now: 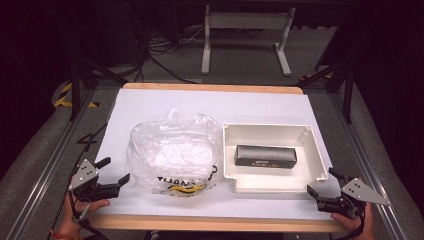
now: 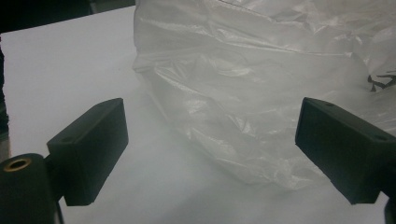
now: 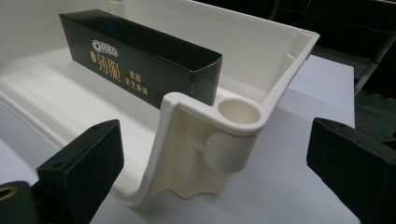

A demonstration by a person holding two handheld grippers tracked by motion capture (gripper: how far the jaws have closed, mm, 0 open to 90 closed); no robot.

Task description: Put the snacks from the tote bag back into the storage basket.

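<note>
The left hand-held gripper [image 1: 114, 170] is held open beside the plastic bag [image 1: 172, 152]; the right hand-held gripper [image 1: 324, 182] is held open at the tray [image 1: 272, 129] corner, near the black box [image 1: 265, 156].

The high view looks forward and down from above the near edge, taking in the whole white table [image 1: 210, 107] and the dark floor beyond at twelve o'clock.

The left gripper view rides low and close — just off the tabletop, facing the plastic bag [image 2: 261, 93] that the high view places left of centre [image 1: 172, 152].

The right gripper view sits equally low, facing the near corner of the cream tray [image 3: 238, 112] with the black box [image 3: 140, 60] behind it at eleven o'clock — the same tray [image 1: 314, 145] and box [image 1: 265, 156] seen at right from above.
</note>
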